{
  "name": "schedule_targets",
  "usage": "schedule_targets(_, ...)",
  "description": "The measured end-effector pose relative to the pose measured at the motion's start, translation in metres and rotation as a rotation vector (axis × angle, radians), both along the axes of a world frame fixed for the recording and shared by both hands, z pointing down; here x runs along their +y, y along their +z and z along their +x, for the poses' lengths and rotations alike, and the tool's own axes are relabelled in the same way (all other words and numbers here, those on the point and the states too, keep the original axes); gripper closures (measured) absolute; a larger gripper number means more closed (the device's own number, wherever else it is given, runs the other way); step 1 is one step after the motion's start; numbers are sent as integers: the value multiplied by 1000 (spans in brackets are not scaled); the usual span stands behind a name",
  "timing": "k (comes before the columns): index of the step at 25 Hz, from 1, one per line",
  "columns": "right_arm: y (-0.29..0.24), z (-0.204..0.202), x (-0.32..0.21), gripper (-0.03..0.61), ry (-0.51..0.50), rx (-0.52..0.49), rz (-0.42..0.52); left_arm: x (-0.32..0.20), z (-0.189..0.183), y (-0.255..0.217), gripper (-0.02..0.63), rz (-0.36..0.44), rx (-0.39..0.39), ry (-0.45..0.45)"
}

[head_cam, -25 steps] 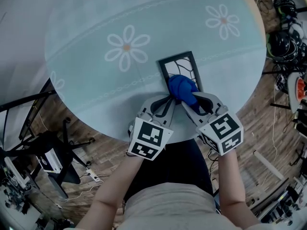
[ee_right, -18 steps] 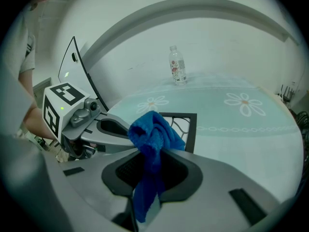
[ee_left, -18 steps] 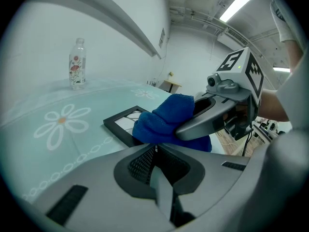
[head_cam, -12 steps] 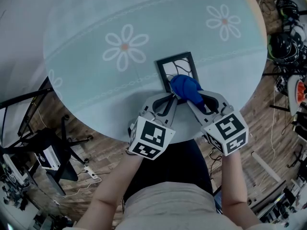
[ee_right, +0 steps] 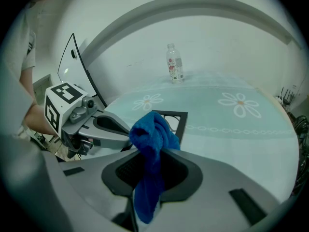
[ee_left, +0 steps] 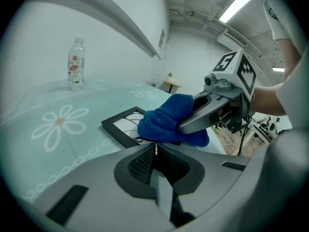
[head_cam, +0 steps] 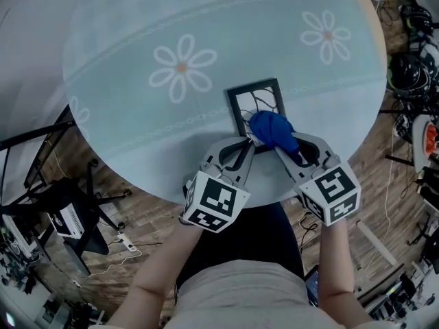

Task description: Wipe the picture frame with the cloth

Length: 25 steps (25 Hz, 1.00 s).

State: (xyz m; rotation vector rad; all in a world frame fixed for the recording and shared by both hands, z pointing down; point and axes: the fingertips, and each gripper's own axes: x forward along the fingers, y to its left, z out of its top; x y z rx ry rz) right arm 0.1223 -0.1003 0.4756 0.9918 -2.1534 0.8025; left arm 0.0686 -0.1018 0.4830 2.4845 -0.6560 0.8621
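Observation:
The black picture frame (head_cam: 255, 88) lies flat on the pale blue daisy tablecloth near the table's front edge. A bunched blue cloth (head_cam: 272, 129) rests on the frame's near right part, and my right gripper (head_cam: 280, 145) is shut on it. In the right gripper view the cloth (ee_right: 149, 134) hangs from between the jaws in front of the frame (ee_right: 183, 122). My left gripper (head_cam: 250, 141) is shut, its tips at the frame's near left corner. I cannot tell whether they touch the frame (ee_left: 116, 127). The cloth (ee_left: 166, 122) hides the frame's near edge.
A clear plastic bottle (ee_left: 76, 64) with a flower label stands upright at the far side of the round table (head_cam: 137, 115). The table's front edge runs just under both grippers. Chair legs and cables (head_cam: 75, 211) lie on the wooden floor around the table.
The right gripper and the blue cloth have slid a little to the right across the frame's near part. The left gripper has stayed at the frame's near left corner.

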Motion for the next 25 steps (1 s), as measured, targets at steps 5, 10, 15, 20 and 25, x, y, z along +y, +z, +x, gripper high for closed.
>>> schedule_targets(5, 4, -1, -6, 486, -4, 6, -9, 0, 0, 0, 588, -8, 2, 5)
schedule_targets(10, 8, -2, -14, 486, -10, -2, -20, 0, 0, 0, 588, -25, 19, 4)
schedule_targets(15, 9, -3, -24, 486, -8, -13, -22, 0, 0, 1, 588, -34, 21, 11)
schedule_targets(20, 8, -4, -37, 486, -10, -18, -10, 0, 0, 0, 588, -45, 25, 8)
schedule_targets(25, 9, -6, -47, 486, -20, -20, -3, 0, 0, 1, 588, -46, 14, 15)
